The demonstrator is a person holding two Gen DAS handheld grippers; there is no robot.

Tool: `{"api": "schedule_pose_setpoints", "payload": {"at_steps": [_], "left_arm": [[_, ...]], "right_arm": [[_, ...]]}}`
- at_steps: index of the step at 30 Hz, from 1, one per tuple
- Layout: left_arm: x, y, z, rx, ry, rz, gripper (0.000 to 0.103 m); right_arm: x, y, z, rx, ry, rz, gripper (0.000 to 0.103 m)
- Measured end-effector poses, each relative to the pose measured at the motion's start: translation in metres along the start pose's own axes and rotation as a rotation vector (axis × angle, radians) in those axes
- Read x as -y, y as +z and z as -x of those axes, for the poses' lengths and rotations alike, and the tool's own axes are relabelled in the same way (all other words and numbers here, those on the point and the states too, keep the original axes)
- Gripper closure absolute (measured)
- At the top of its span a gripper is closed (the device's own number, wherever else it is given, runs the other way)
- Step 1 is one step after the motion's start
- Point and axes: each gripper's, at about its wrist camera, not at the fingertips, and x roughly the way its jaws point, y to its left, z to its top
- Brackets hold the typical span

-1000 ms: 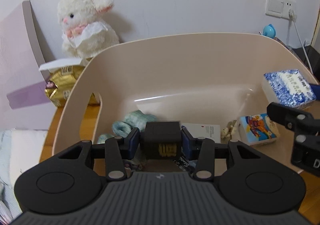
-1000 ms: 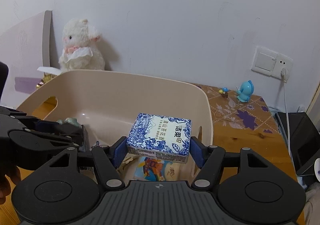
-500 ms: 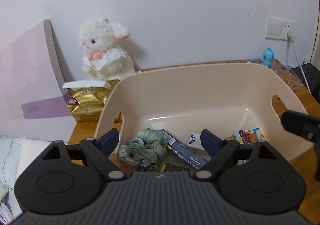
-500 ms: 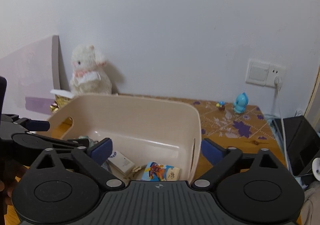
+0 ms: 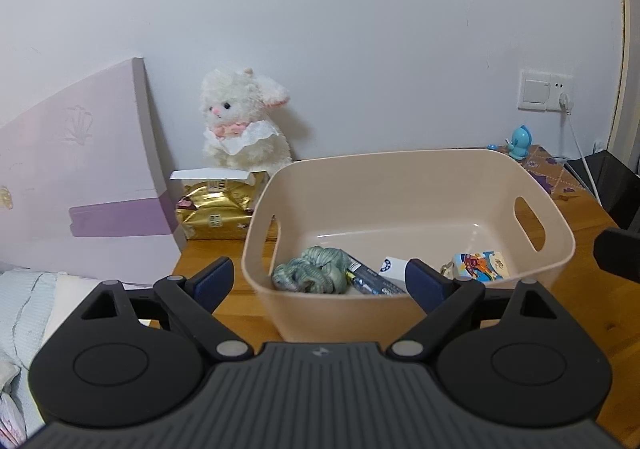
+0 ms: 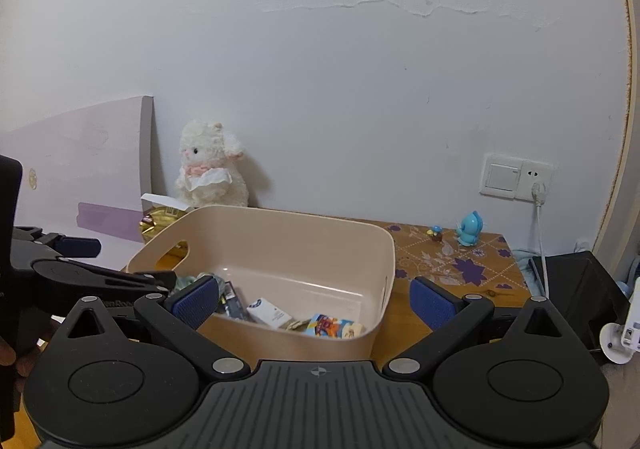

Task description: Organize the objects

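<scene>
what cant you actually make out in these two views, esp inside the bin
- Near part of the beige bin floor: hidden by its own front wall and the left gripper, left wrist view.
- Dark box: partly cut off, print too small to read.
- Green scrunchie: mostly covered by the left gripper's arm and a blue pad of the right gripper, right wrist view.
- Gold packet: label too small.

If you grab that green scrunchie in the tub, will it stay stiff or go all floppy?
Probably floppy: the green scrunchie is bunched, wrinkled fabric, so it would likely sag and squash between the fingers. It looks light for its size, being mostly puffy folds. It should not roll or slip much, since it lies slumped on the floor of the beige tub against other small items.
</scene>
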Motion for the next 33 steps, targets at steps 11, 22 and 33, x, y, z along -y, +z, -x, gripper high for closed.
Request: {"api": "schedule_pose_setpoints", "payload": {"at_steps": [11,22,33], "left_arm": [[-0.003,-0.029,0.049,0.052,-0.004,-0.028,0.01],[-0.009,-0.054,0.086,0.092,-0.034,-0.012,0.01],[-0.027,-0.08,0.128,0.129,-0.009,0.014,0.01]], "right_arm": [[-0.009,-0.02,0.051,0.031,-0.012,0.005,0.0],[-0.023,-0.038,0.092,0.065,-0.012,0.029,0.0],[-0.029,-0.064,0.127,0.085,-0.015,0.022,0.0]]}}
